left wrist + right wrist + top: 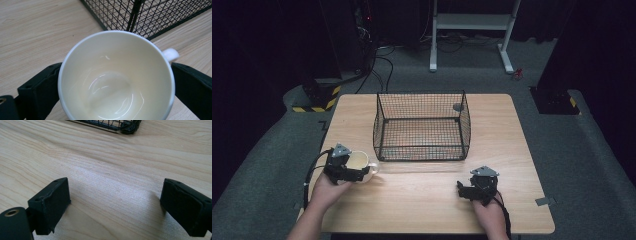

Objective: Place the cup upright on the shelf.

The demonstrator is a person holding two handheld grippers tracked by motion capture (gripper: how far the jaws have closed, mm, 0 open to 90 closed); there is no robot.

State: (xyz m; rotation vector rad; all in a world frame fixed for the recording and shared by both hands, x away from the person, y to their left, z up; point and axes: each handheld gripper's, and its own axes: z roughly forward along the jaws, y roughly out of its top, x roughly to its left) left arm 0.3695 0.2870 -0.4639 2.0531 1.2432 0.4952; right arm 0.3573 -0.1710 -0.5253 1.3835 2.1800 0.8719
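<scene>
The table [512, 150] has a light wooden top and stands on a grey carpet [582, 165]. The room behind it is very dark. At the far side a white frame [472, 22] with two legs stands on the floor. Left of it, black cables [379, 65] run over the carpet. A block with yellow and black stripes [314, 102] lies near the far left corner of the table, and a dark base [554, 100] is at the far right.

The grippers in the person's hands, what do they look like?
Both the left gripper and the right gripper are black, blocky tools. Each has two thick, squared black jaws, a grey three-cornered plate on top and a black cable trailing back along the forearm. A small brass-coloured ring sits in the body behind one jaw. The forearms show no sleeves.
</scene>
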